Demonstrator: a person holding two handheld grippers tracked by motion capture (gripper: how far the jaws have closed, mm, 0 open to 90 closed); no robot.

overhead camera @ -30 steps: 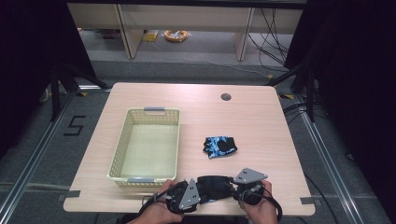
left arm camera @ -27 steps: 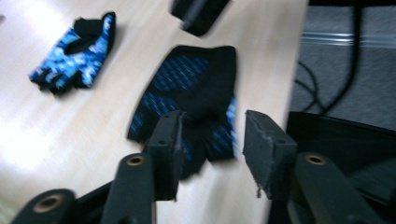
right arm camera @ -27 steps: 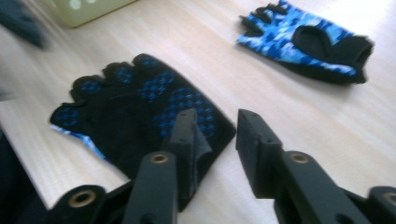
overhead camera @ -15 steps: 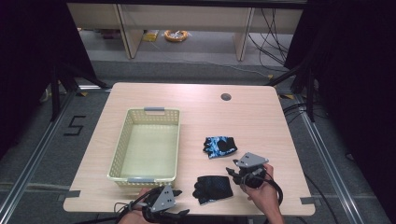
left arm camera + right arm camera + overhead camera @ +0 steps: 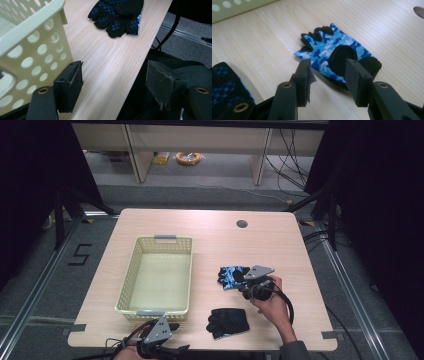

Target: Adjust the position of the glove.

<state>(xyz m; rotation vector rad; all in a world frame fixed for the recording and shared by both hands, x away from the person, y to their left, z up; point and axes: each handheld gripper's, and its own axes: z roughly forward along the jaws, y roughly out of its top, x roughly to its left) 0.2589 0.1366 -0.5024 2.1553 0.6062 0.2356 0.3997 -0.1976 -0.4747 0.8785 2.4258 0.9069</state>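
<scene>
A blue camouflage glove (image 5: 230,275) (image 5: 325,48) lies flat on the table, right of centre. My right gripper (image 5: 247,283) (image 5: 327,71) is open just at its near edge, with the jaws on either side of the cuff and a black round patch between them. A black glove with blue dots (image 5: 227,321) (image 5: 117,15) (image 5: 223,91) lies near the front edge. My left gripper (image 5: 172,340) (image 5: 113,77) is open and holds nothing. It hovers at the front edge beside the basket's corner, short of the black glove.
A pale yellow perforated basket (image 5: 130,270) (image 5: 30,37) (image 5: 237,5) stands empty on the left half of the table. A round cable hole (image 5: 242,224) sits at the back. The table's front edge (image 5: 132,72) runs under the left gripper.
Both grippers have left the black glove at the front. The left one drew back to the left front edge. The right one moved up to the blue camouflage glove.
</scene>
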